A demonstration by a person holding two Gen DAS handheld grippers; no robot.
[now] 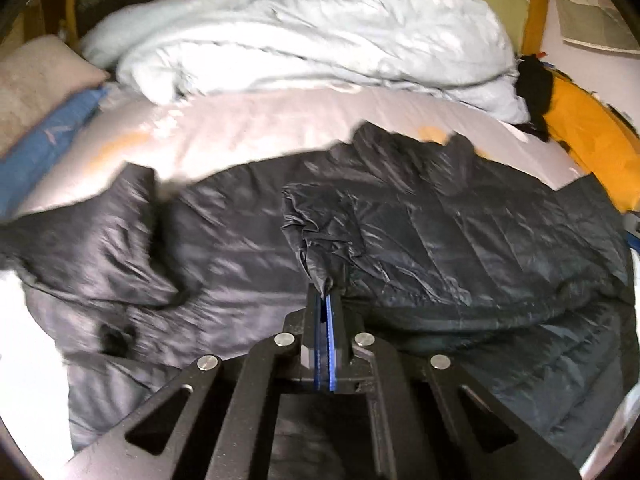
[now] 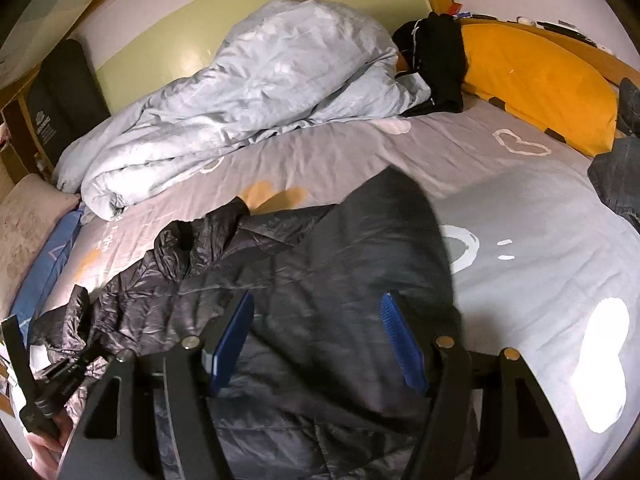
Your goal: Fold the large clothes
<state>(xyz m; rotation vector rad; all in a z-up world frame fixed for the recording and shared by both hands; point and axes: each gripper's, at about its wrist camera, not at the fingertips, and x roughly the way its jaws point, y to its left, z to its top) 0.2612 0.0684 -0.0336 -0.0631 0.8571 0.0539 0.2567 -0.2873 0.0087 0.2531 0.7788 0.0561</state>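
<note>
A black quilted puffer jacket (image 1: 440, 240) lies spread across the grey bed sheet (image 1: 248, 128). My left gripper (image 1: 326, 292) is shut on a bunched fold of the jacket, and the fabric rises in a pinched peak from between the blue pads. In the right wrist view the jacket (image 2: 320, 260) fills the lower middle, with a sleeve trailing to the left. My right gripper (image 2: 316, 300) stands open just above it. Its blue pads (image 2: 236, 332) are wide apart and only flat jacket fabric shows beneath them.
A crumpled pale blue duvet (image 2: 240, 92) lies along the far side of the bed. A yellow cushion (image 2: 536, 76) and a black garment (image 2: 436, 60) are at the far right, with dark clothes (image 2: 616, 176) at the right edge. Beige and blue pillows (image 2: 32, 232) are at the left.
</note>
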